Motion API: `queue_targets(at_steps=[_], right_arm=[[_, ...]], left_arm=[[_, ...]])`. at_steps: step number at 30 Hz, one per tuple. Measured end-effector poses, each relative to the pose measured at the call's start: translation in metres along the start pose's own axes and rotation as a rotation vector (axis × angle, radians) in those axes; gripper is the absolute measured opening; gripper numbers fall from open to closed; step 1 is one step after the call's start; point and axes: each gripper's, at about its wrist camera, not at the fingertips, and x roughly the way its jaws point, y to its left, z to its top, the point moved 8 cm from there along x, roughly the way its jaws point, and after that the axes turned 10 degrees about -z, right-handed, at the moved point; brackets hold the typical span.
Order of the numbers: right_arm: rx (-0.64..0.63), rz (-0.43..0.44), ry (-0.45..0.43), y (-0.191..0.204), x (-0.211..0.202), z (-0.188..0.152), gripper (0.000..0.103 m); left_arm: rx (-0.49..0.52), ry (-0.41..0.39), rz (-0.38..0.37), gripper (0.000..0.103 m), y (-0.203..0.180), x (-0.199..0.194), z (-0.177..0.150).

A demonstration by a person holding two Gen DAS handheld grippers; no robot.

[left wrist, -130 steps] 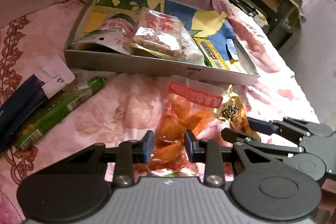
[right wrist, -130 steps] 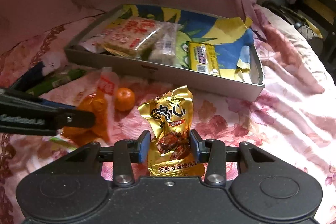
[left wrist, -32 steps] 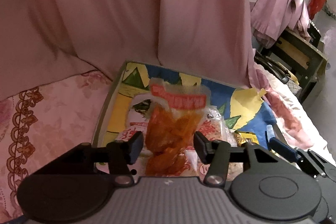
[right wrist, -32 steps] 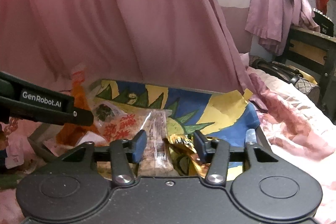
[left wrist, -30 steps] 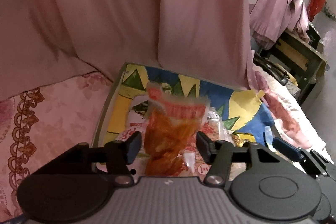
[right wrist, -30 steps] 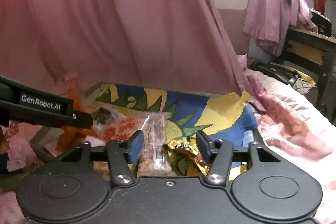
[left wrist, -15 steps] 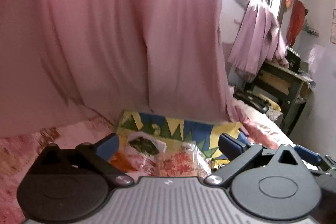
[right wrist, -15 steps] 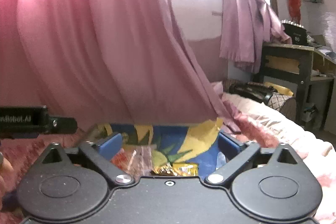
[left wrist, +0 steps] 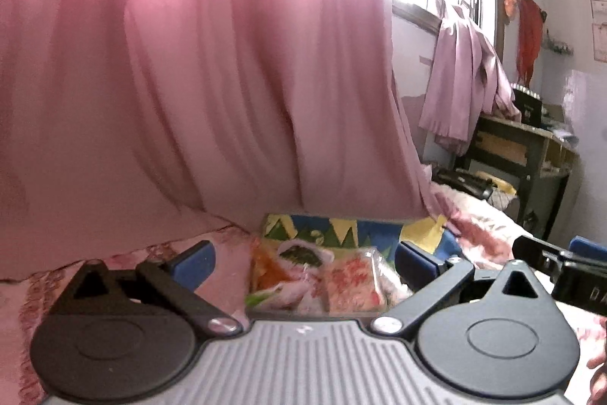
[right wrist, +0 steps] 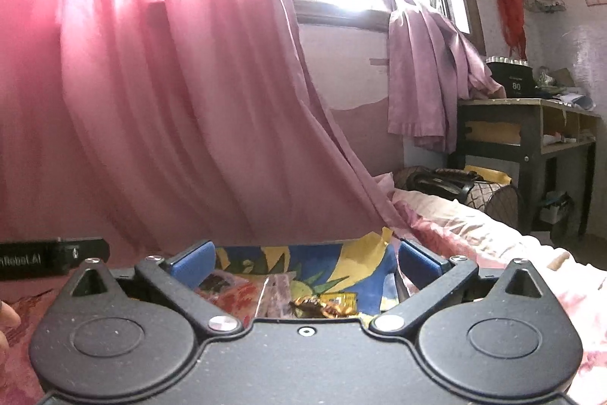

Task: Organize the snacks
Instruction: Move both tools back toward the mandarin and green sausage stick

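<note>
The snack box [left wrist: 341, 226] with a blue, yellow and green lining lies on the bed and holds several packets. In the left wrist view the orange snack bag [left wrist: 265, 272] lies at its left end beside a white and green packet [left wrist: 299, 257] and a red and white packet [left wrist: 353, 279]. My left gripper [left wrist: 303, 262] is open and empty, raised above the box. In the right wrist view the box [right wrist: 341, 264] shows the gold packet [right wrist: 330, 302] lying inside. My right gripper [right wrist: 305, 259] is open and empty above it.
A pink curtain [left wrist: 189, 82] hangs close behind the box. The bed has a pink floral cover [right wrist: 474, 226]. A dark wooden desk [right wrist: 531, 139] stands at the right, with a basket [right wrist: 493, 200] and a dark bag [right wrist: 436, 181] beside it.
Both grippers let go of their packets over the box a second ago, the orange bag from the left, the gold one from the right. Both have since opened wide, lifted and tilted up.
</note>
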Motion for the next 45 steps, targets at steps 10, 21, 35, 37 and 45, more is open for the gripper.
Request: queue_targets(at_steps=[10, 21, 35, 37, 45], right_arm=[[-0.018, 0.039, 0.042, 0.005, -0.048, -0.017, 0.102], [-0.008, 0.048, 0.138, 0.01, -0.07, -0.041, 0.102], [-0.078, 0.044, 0.318, 0.019, -0.053, -0.073, 0.102], [-0.082, 0.042, 0.344, 0.018, -0.048, -0.076, 0.102], [-0.089, 0.024, 0.442, 0.017, -0.029, -0.09, 0.102]], left_arm=[[-0.004, 0.082, 0.067, 0.103, 0.004, -0.044, -0.031], [-0.066, 0.182, 0.129, 0.103, 0.014, -0.078, -0.061], [-0.187, 0.414, 0.123, 0.103, 0.034, -0.056, -0.087], [-0.214, 0.447, 0.112, 0.103, 0.038, -0.051, -0.09], [-0.241, 0.527, 0.073, 0.103, 0.049, -0.027, -0.095]])
